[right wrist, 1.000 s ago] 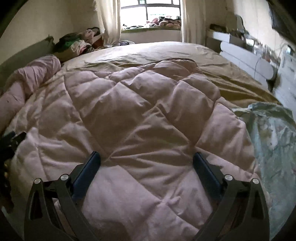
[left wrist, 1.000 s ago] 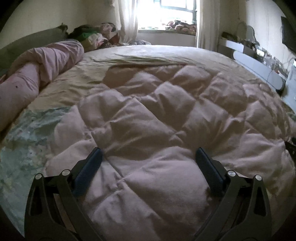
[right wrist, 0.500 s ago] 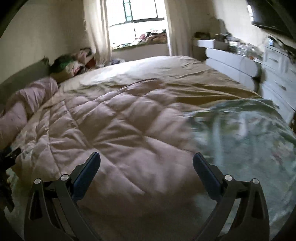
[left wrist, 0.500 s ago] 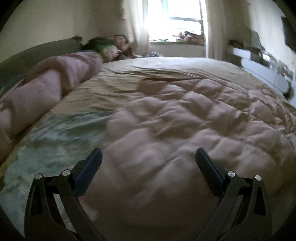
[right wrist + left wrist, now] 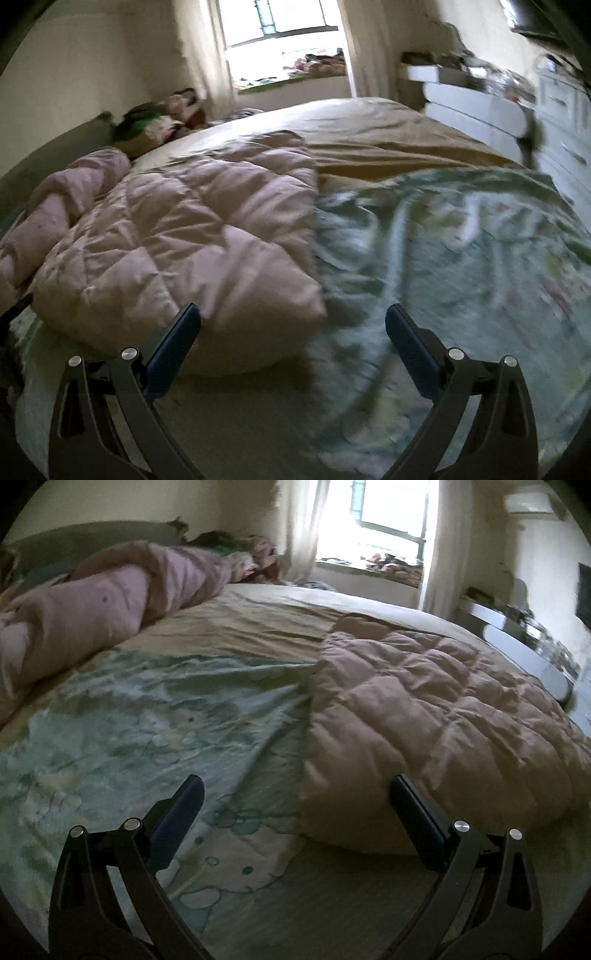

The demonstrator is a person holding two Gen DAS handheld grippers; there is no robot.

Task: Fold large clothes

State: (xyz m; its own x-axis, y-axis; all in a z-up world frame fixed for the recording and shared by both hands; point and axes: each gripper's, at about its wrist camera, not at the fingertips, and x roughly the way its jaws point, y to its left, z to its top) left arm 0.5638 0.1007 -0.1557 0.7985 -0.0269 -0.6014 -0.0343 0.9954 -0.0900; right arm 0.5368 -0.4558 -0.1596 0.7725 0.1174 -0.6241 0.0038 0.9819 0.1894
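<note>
**Both grippers spread, quilt folded on bed**

Left gripper: fingers wide apart, nothing between them. It hovers over the near edge of the bed, straddling the quilt's left edge; right finger over the quilt, left finger over the sheet.

Right gripper: fingers also wide apart, empty. Left finger sits over the quilt's near corner, right finger over the sheet. Contact with fabric: cannot tell.

Quilt: pinkish, quilted, lying in a puffy slab on the bed, running from the near edge toward the window. Near corner rounded and thick.

Sheet: pale green with a cartoon print, spread under and on both sides of the quilt; blurred in the right view. Tan cover lies past it, toward the window.

Pink duvet roll bunched along the headboard side, well apart from the grippers. Clothes pile behind it in the corner. Window at the far wall, curtains on both sides. White drawers at the right.
</note>
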